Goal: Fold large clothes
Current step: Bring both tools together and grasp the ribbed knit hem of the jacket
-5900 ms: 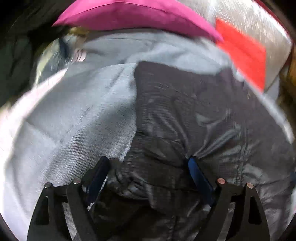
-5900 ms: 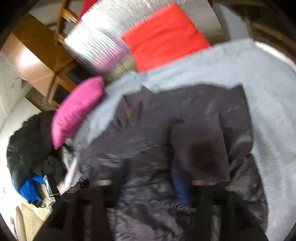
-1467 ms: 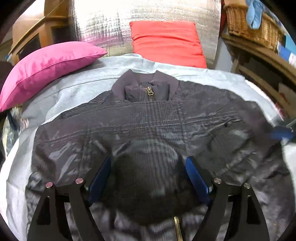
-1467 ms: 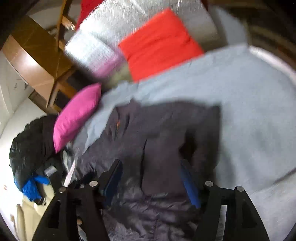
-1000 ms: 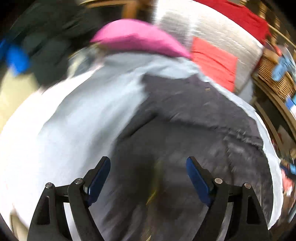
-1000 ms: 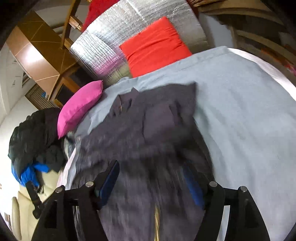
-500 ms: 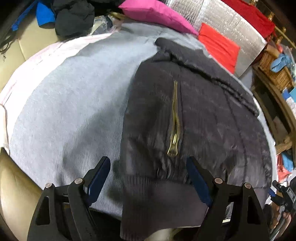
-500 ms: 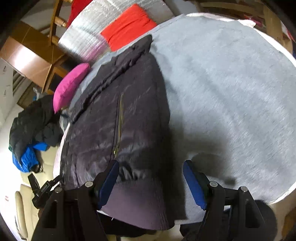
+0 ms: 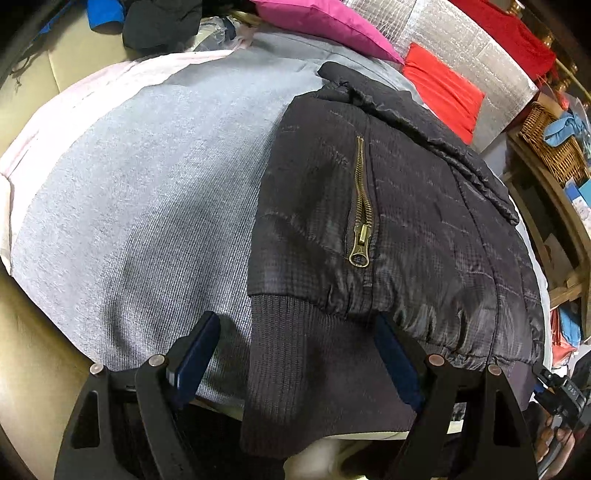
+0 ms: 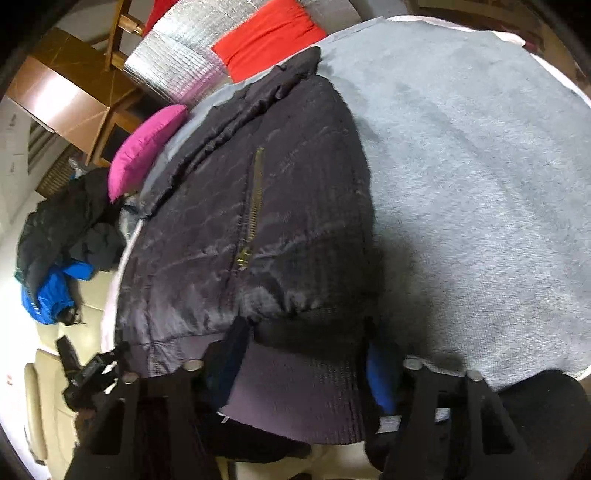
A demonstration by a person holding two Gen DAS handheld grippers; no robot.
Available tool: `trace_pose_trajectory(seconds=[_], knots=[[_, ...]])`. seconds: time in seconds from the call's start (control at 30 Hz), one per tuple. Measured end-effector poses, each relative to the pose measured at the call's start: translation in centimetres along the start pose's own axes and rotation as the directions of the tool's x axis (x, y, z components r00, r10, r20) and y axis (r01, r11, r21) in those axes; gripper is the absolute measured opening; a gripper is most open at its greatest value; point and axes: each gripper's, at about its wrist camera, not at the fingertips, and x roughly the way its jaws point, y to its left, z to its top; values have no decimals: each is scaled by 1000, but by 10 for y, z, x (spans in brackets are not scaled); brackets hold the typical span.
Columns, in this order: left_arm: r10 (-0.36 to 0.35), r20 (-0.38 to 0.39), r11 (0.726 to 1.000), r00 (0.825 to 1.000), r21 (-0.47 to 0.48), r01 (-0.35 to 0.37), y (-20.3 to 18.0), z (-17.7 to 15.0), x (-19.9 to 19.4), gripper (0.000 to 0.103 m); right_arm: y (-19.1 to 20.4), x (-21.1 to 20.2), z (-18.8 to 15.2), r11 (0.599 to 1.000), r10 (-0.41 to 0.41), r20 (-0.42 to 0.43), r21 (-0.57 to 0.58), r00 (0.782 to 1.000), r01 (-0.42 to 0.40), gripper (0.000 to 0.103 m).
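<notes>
A dark quilted jacket (image 9: 406, 206) with a brass zipper (image 9: 364, 218) lies flat on a grey blanket (image 9: 147, 192), its sleeves folded in and its ribbed hem (image 9: 306, 373) hanging over the near edge. My left gripper (image 9: 295, 365) is open, its blue pads straddling the hem's left corner without pinching it. In the right wrist view the same jacket (image 10: 258, 206) fills the left half. My right gripper (image 10: 306, 354) is open around the hem's right corner (image 10: 303, 391).
A pink cushion (image 9: 325, 26), a red cushion (image 9: 443, 88) and a silver padded panel (image 9: 454, 40) sit at the far end. A wicker basket (image 9: 554, 147) stands on a shelf at the right. Dark and blue clothes (image 10: 55, 258) are piled beside the bed.
Both grippers have drawn back from the jacket's middle to its hem at the near edge of the bed, moving closer to the hem in the last half second. The jacket now lies narrower, sleeves folded in.
</notes>
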Motion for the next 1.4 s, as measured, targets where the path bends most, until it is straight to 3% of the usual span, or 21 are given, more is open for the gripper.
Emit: trace_pose_trajectory(seconds=[0.13, 0.2, 0.27, 0.37, 0.43, 0.5, 0.6, 0.63, 0.67, 0.73, 0.77, 0.87, 1.03, 1.23, 1.37, 1.4], knots=[[-3, 6, 1000, 1000, 12, 2, -1, -3, -4, 78, 0, -1, 0, 998, -52, -1, -17, 999, 52, 39], [-25, 5, 999, 1000, 32, 25, -2, -4, -5, 60, 3, -3, 0, 997, -70, 0, -35, 998, 70, 34], [-31, 7, 998, 1000, 46, 30, -5, -5, -8, 54, 9, -5, -1, 994, -91, 5, -57, 996, 91, 32], [-37, 8, 998, 999, 42, 37, -4, -6, -9, 54, 13, -6, -1, 991, -112, 8, -75, 994, 113, 31], [-46, -7, 999, 999, 24, 46, -2, -5, -8, 60, 9, -5, -1, 992, -109, -1, -57, 994, 109, 44], [-48, -9, 999, 999, -2, 48, 1, -3, -8, 70, 4, -4, -3, 996, -85, -9, -26, 996, 85, 70], [-44, -4, 999, 999, -7, 43, 5, -3, -8, 69, 9, -3, -6, 994, -97, 0, -52, 995, 97, 69], [-32, -2, 999, 999, 9, 32, 4, -3, -9, 64, 11, -2, -7, 993, -98, -4, -62, 995, 98, 59], [-40, -4, 999, 999, 25, 40, 1, -2, -8, 48, 12, 0, -7, 993, -99, -9, -66, 995, 98, 48], [-37, 1, 998, 999, 50, 37, -6, -3, -12, 31, 11, 3, -7, 990, -124, -21, -64, 992, 122, 22], [3, 8, 998, 1000, 60, -4, -7, -2, -15, 8, 9, 3, -6, 993, -105, -31, -56, 994, 103, 16], [-57, 16, 998, 998, 2, 57, 4, 1, -29, 8, 13, -5, -4, 994, -85, -33, -68, 996, 82, 15], [-93, 58, 994, 994, 58, 90, 2, -9, -63, 8, 21, -40, 1, 998, 5, 10, -63, 1000, -5, 14], [-54, 12, 998, 998, 32, 54, 5, -13, -44, 11, 3, -36, 2, 999, 38, -20, -17, 999, -38, 17], [-49, -4, 998, 999, -28, 48, 7, -6, -32, 29, -9, -28, 3, 997, 65, -12, 29, 998, -65, 28], [-42, 4, 999, 999, -28, 42, 7, -4, -32, 40, -11, -29, 4, 998, 63, 4, 31, 998, -63, 43]])
